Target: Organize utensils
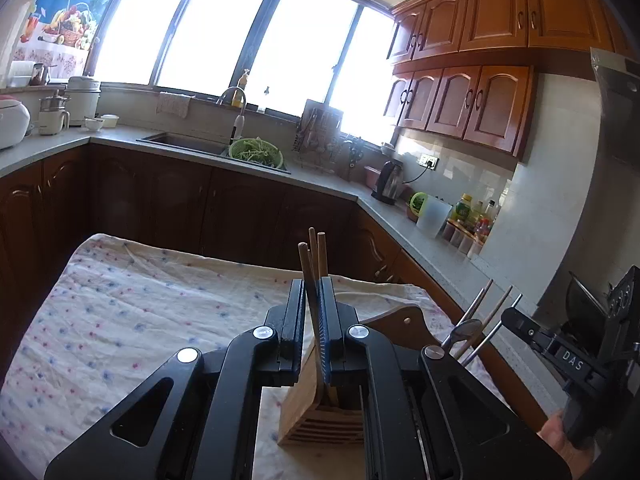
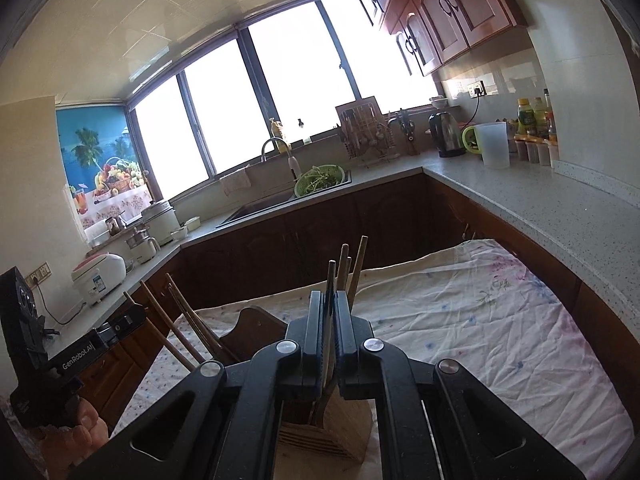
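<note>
While both tongs (image 1: pixel 314 312) (image 2: pixel 330 316) clamp chopsticks (image 1: pixel 310 264) — holder (image 1: pixel 320 408) below.

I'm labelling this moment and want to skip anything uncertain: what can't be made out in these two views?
- Left wrist: the wooden holder's compartments are hidden by the left gripper; where the chopsticks end is unseen.
- Right wrist: the right gripper covers the holder's top; the utensils it clamps cannot be counted.
- Left wrist: the spoon and sticks beside it have their lower ends hidden behind the gripper linkage.
</note>
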A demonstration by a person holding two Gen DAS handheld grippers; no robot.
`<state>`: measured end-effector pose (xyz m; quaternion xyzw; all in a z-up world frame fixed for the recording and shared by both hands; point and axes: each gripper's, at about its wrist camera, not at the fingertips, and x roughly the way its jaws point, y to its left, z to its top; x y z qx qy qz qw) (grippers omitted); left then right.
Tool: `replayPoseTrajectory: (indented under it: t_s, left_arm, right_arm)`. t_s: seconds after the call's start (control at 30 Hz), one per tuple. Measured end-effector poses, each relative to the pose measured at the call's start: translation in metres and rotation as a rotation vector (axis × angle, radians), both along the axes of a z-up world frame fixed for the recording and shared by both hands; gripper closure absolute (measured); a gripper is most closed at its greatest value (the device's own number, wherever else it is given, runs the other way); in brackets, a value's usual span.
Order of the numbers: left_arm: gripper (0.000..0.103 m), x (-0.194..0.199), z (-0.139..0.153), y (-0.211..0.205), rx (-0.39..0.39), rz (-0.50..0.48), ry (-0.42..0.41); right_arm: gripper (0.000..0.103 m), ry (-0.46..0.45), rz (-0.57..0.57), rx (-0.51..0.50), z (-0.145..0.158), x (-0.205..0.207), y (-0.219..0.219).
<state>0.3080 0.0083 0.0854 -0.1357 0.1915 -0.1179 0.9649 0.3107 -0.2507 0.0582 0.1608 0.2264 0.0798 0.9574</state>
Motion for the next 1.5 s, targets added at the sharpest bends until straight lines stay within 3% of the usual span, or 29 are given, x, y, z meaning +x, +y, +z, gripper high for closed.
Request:
replayPoseTrajectory:
  t_s: [0.43,0.5,0.53,0.6,0.63,0.67,0.77,0.93,1.0,1.2,1.5]
  left_arm:
    - [0.097,0.003,0.007,-0.003,0.016,-0.005,0.025]
    - [0.095,0.004,0.007,-0.002,0.013,-0.008,0.034]
    - [0.092,0.004,0.007,-0.002,0.01,-0.01,0.039]
    - [0.077,0.002,0.008,-0.001,0.008,-0.006,0.044]
    - [0.063,-0.001,0.008,0.0,0.006,-0.001,0.037]
    - [0.056,-0.005,0.008,0.001,0.004,0.005,0.031]
    - [0.043,-0.015,0.01,0.002,0.009,0.011,0.028]
    - [0.021,-0.036,0.005,0.003,0.05,0.039,0.031]
    - [0.015,-0.043,0.0,0.004,0.063,0.052,0.049]
    - [0.013,-0.068,-0.01,0.01,0.066,0.072,0.094]
    - [0.006,-0.123,-0.017,0.011,0.123,0.103,0.096]
  right_arm:
    - [0.098,0.042,-0.004,0.017,-0.004,0.004,-0.004]
    - [0.094,0.049,0.0,0.024,-0.004,0.005,-0.005]
    - [0.093,0.049,0.003,0.029,-0.004,0.005,-0.006]
    - [0.084,0.048,-0.001,0.037,-0.003,0.004,-0.009]
    - [0.07,0.045,0.001,0.045,-0.002,0.002,-0.01]
    - [0.057,0.041,0.0,0.052,-0.002,0.0,-0.011]
    - [0.035,0.019,-0.009,0.07,0.001,-0.009,-0.016]
    - [0.013,-0.006,-0.012,0.08,0.004,-0.024,-0.02]
    - [0.01,-0.004,-0.009,0.078,0.003,-0.03,-0.021]
    - [0.007,0.024,0.013,0.075,-0.004,-0.049,-0.018]
    - [0.004,0.022,0.034,0.068,-0.009,-0.098,-0.01]
